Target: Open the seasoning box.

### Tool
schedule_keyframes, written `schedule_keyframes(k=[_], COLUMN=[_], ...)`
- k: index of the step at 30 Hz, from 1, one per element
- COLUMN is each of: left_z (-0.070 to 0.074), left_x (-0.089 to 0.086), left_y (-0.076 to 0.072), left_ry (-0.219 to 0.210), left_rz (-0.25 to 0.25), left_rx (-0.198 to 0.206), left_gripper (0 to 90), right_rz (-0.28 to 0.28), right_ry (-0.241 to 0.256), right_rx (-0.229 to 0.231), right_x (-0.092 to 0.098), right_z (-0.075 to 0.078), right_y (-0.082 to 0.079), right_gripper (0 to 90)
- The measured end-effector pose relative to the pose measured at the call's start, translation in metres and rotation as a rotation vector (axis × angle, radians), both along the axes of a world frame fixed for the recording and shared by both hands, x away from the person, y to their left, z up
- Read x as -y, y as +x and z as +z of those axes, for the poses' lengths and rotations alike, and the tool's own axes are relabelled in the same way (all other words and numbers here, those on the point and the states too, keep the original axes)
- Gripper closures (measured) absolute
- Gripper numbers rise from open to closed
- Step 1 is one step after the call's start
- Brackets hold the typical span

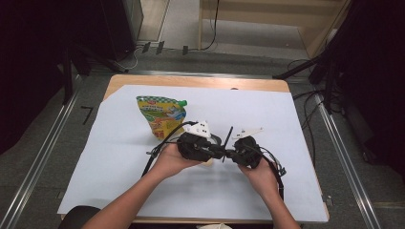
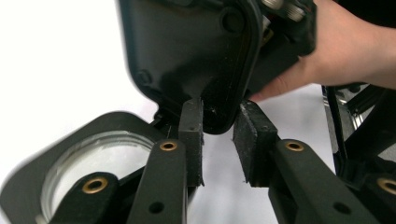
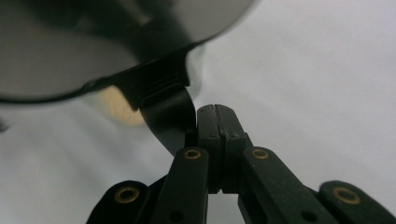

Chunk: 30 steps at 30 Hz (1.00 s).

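Both grippers meet nose to nose near the middle of the table, just in front of the person. Seen from above, the left gripper (image 1: 217,150) and the right gripper (image 1: 228,153) point toward each other, with a thin black strip standing up between them. The left hand (image 1: 174,160) cups its tool from below and the right hand (image 1: 255,171) does the same, both forearms coming in from the near edge and angling inward.

In the left gripper view, its jaws stand apart, their pads on either side of the rounded lower edge of a black lid (image 2: 196,60); whether the pads touch it cannot be told. A clear round container (image 2: 88,158) in a dark frame lies just beside the jaws. In the right gripper view, the jaws are pressed together, with a black tab (image 3: 168,116) lying against the left jaw; I cannot tell if it is pinched.

A white sheet (image 1: 119,157) covers most of the wooden table (image 1: 191,81). A green and orange pouch (image 1: 160,117) lies on it, beyond the left hand. Grey floor, cables and dark stands surround the table.
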<state>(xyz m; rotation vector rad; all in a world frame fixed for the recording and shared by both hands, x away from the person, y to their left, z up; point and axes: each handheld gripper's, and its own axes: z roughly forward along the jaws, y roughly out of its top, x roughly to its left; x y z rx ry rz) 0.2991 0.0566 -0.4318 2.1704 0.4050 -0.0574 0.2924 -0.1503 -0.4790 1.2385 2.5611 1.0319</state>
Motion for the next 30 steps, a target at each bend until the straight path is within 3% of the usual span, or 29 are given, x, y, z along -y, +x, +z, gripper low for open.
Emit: schedule_keyframes(k=[5,9,14,19,22,25,30], left_z=[0.001,0.001,-0.001,0.001,0.002,0.003,0.009], left_x=[-0.004,-0.004,-0.004,-0.009,-0.014,-0.017,-0.03], left_y=[0.002,0.0,0.0,0.001,0.001,0.001,0.002], left_ry=[-0.008,0.006,-0.006,0.002,0.01,0.014,0.003], left_rz=[0.007,-0.005,-0.003,0.0,-0.011,-0.027,-0.005], left_rx=[-0.01,-0.016,-0.035,-0.037,-0.053,-0.094,-0.107], left_gripper=[74.2,73.6,72.9,71.5,69.3,64.6,59.5], right_rz=[0.004,0.005,0.001,0.003,-0.001,0.014,0.03], right_ry=[0.002,0.003,0.0,0.018,0.041,0.05,0.077], right_rx=[0.024,0.016,0.013,0.037,0.032,0.036,0.042], right_x=[-0.004,-0.004,-0.004,-0.001,0.004,0.005,0.005], right_z=[0.0,0.0,0.0,0.003,0.006,0.011,0.017], right_y=[-0.002,-0.002,-0.003,-0.004,-0.009,-0.015,-0.023], right_gripper=[90.0,90.0,90.0,90.0,90.0,90.0,90.0])
